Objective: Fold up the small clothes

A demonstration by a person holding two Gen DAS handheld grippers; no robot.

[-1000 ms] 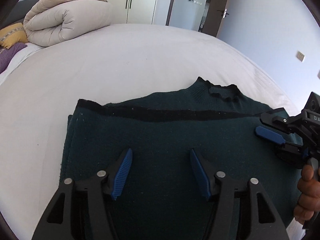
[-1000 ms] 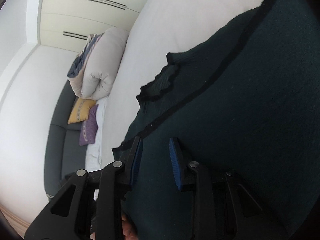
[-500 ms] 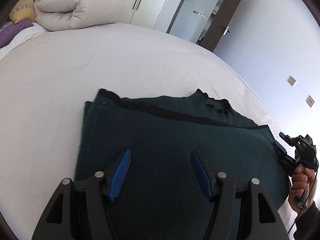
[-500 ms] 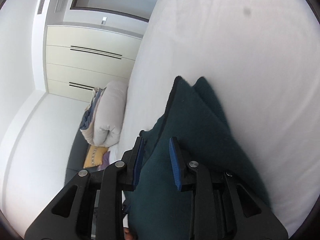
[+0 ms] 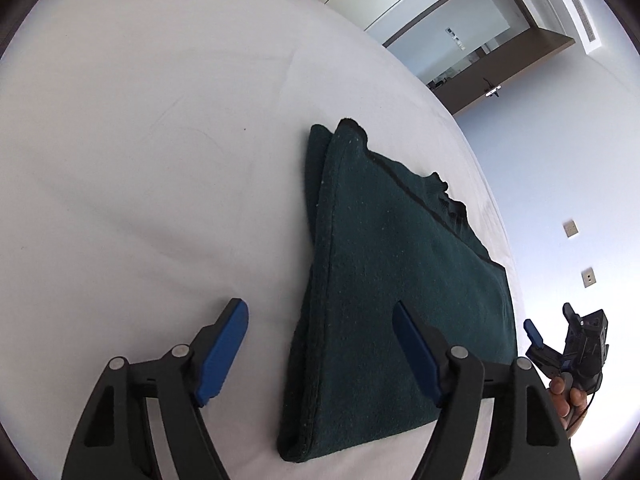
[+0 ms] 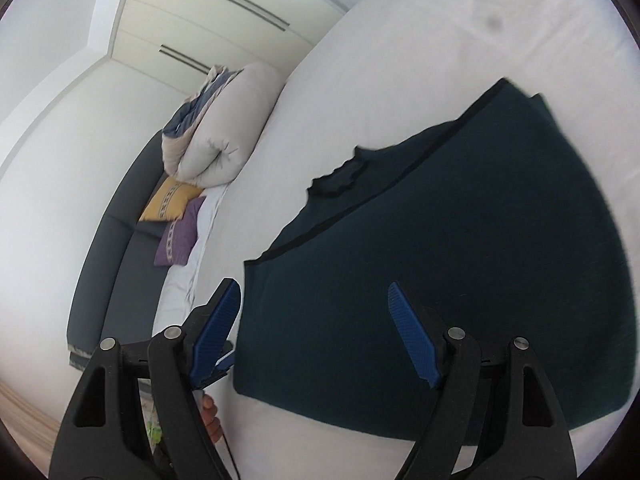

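Left wrist view: my left gripper (image 5: pixel 320 344) stands with its jaws wide apart and nothing between the blue pads (image 5: pixel 220 352). The dark green sweater (image 5: pixel 400 300) lies folded flat on the white bed (image 5: pixel 140 160); its near folded edge sits between my two fingers, its black-trimmed collar at its far side. My right gripper (image 5: pixel 548 332) shows beside the sweater's right edge, clear of the cloth, fingers parted, held in my right hand (image 5: pixel 568 396). A brown door (image 5: pixel 500 72) stands beyond the bed.

Right wrist view: my right gripper (image 6: pixel 316 332) is likewise wide, gripping nothing. The sweater (image 6: pixel 460 260) lies flat on the bed (image 6: pixel 400 60), its near left corner between my fingers. Left of the sweater, at the bed's far end, rest a rolled duvet (image 6: pixel 224 128), a yellow cushion (image 6: pixel 168 200) and a purple cushion (image 6: pixel 180 240). My left hand (image 6: pixel 210 416) shows behind the left finger.
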